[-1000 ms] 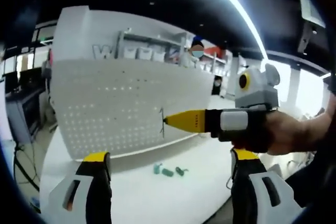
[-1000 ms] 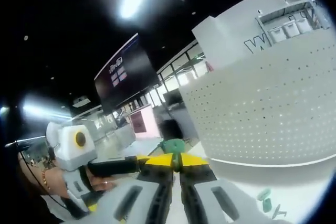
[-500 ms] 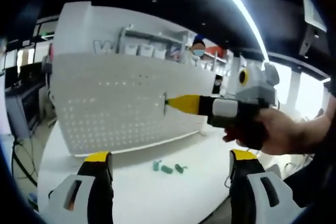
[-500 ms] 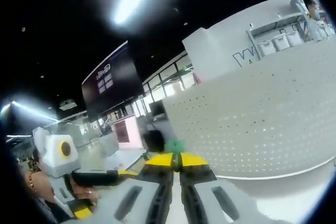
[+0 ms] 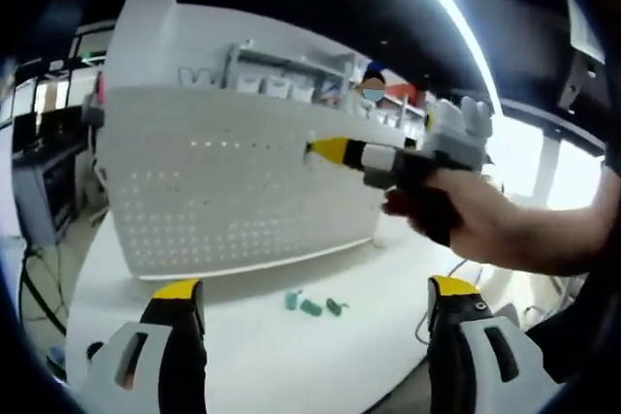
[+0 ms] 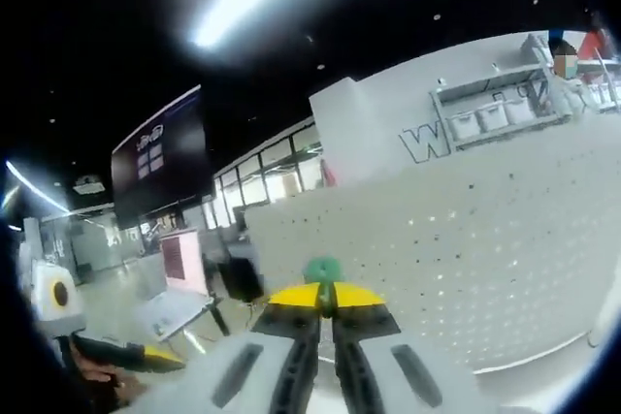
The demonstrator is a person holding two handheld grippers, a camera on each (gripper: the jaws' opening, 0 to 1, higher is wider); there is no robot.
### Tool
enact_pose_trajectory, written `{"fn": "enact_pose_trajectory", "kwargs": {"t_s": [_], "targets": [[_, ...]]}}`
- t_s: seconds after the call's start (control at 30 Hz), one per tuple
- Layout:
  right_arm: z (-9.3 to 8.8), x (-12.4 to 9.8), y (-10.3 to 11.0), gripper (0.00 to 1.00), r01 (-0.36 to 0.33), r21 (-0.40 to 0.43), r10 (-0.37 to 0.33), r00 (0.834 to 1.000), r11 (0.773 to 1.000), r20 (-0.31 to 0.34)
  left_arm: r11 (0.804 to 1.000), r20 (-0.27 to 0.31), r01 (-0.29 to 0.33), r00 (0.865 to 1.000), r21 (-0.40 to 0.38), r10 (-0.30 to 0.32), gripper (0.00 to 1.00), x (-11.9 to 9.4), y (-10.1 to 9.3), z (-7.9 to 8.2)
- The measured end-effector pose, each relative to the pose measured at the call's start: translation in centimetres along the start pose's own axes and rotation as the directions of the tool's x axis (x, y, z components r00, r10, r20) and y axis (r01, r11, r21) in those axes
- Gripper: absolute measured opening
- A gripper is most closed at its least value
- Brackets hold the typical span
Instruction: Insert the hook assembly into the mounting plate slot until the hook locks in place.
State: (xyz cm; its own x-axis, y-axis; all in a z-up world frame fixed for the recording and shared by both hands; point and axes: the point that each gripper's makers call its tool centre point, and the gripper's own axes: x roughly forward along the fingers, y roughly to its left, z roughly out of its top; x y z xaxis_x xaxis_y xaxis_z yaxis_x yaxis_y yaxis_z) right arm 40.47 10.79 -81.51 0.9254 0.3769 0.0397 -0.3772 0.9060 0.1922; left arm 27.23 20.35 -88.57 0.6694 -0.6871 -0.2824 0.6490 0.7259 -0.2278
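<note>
A white pegboard mounting plate (image 5: 223, 181) stands upright on the white table (image 5: 262, 366). My right gripper (image 5: 320, 149) comes in from the right, held by a hand (image 5: 466, 225), with its yellow tip against the board's upper right part. In the right gripper view its jaws (image 6: 327, 296) are shut on a small green hook (image 6: 323, 270), with the pegboard (image 6: 466, 249) just beyond. My left gripper (image 5: 315, 290) hangs back over the table, jaws wide apart and holding nothing. Three loose green hooks (image 5: 310, 305) lie on the table below the board.
Shelves with white bins (image 5: 267, 84) and a person (image 5: 371, 94) stand behind the board. The table's rounded edge drops off at the left, near cables (image 5: 34, 278). My left gripper (image 6: 141, 356) shows low on the left in the right gripper view.
My right gripper has risen and moved in to the pegboard's upper part with the hook. The left gripper has stayed back and open.
</note>
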Motion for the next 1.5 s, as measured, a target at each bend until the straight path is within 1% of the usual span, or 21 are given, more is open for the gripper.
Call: {"fn": "enact_pose_trajectory", "kwargs": {"t_s": [0.03, 0.13, 0.2, 0.3, 0.5, 0.67, 0.8, 0.9, 1.07, 1.2, 1.27, 1.33, 1.37, 1.5], "targets": [[0.2, 0.2, -0.4, 0.0, 0.012, -0.015, -0.012, 1.0, 1.0, 0.009, 1.0, 0.002, 0.009, 1.0, -0.002, -0.009, 0.98, 0.1, -0.2, 0.1], [0.7, 1.1, -1.6, 0.0, 0.035, 0.001, -0.035, 0.999, 0.999, 0.015, 1.0, 0.009, 0.028, 1.0, 0.0, -0.028, 1.0, 0.2, -0.6, 0.3], [1.1, 1.6, -2.5, 0.0, 0.058, -0.011, -0.058, 0.998, 0.998, 0.024, 1.0, 0.006, 0.03, 1.0, 0.004, -0.03, 1.0, 0.1, -0.7, 0.2], [1.9, 2.0, -3.7, 0.0, 0.089, -0.018, -0.088, 0.995, 0.996, 0.043, 1.0, -0.003, 0.022, 1.0, -0.004, -0.022, 1.0, 0.0, -0.1, -0.1], [3.2, 2.9, -6.0, 0.0, 0.142, -0.035, -0.139, 0.988, 0.989, 0.071, 1.0, -0.008, 0.004, 1.0, -0.01, -0.004, 1.0, -0.3, 0.6, -0.3], [4.2, 3.4, -8.0, 0.0, 0.19, -0.029, -0.186, 0.978, 0.981, 0.097, 0.999, -0.011, -0.02, 1.0, -0.042, 0.02, 1.0, -0.4, 1.6, -0.8], [4.4, 3.7, -9.2, 0.0, 0.207, -0.008, -0.205, 0.973, 0.978, 0.109, 0.999, -0.026, -0.036, 0.999, -0.039, 0.035, 1.0, -0.6, 2.0, -1.2], [4.4, 4.0, -9.9, 0.0, 0.223, -0.021, -0.22, 0.969, 0.975, 0.11, 0.998, -0.039, -0.056, 0.998, -0.038, 0.054, 1.0, -0.5, 2.6, -1.5], [4.1, 4.4, -11.2, 0.0, 0.245, -0.023, -0.241, 0.965, 0.969, 0.106, 0.997, -0.04, -0.061, 0.997, -0.04, 0.059, 1.0, -0.2, 2.9, -1.4], [4.4, 4.7, -12.3, 0.0, 0.262, -0.028, -0.257, 0.96, 0.965, 0.114, 0.997, -0.038, -0.064, 0.997, -0.042, 0.062, 1.0, 0.2, 3.0, -1.2], [4.5, 4.8, -12.7, 0.0, 0.267, -0.025, -0.262, 0.958, 0.963, 0.114, 0.997, -0.037, -0.067, 0.997, -0.047, 0.065, 0.99, 0.4, 3.1, -1.3], [4.7, 4.6, -13.0, 0.0, 0.275, -0.016, -0.271, 0.954, 0.961, 0.126, 0.996, -0.049, -0.068, 0.997, -0.052, 0.065, 0.99, 0.7, 3.2, -1.7], [4.8, 4.6, -13.2, 0.0, 0.282, -0.027, -0.276, 0.952, 0.959, 0.131, 0.996, -0.053, -0.069, 0.996, -0.054, 0.066, 0.99, 0.8, 3.3, -1.9], [4.3, 4.9, -13.4, 0.0, 0.28, -0.043, -0.274, 0.954, 0.959, 0.12, 0.995, -0.054, -0.07, 0.996, -0.064, 0.067, 0.98, 1.0, 3.1, -2.1]]}}
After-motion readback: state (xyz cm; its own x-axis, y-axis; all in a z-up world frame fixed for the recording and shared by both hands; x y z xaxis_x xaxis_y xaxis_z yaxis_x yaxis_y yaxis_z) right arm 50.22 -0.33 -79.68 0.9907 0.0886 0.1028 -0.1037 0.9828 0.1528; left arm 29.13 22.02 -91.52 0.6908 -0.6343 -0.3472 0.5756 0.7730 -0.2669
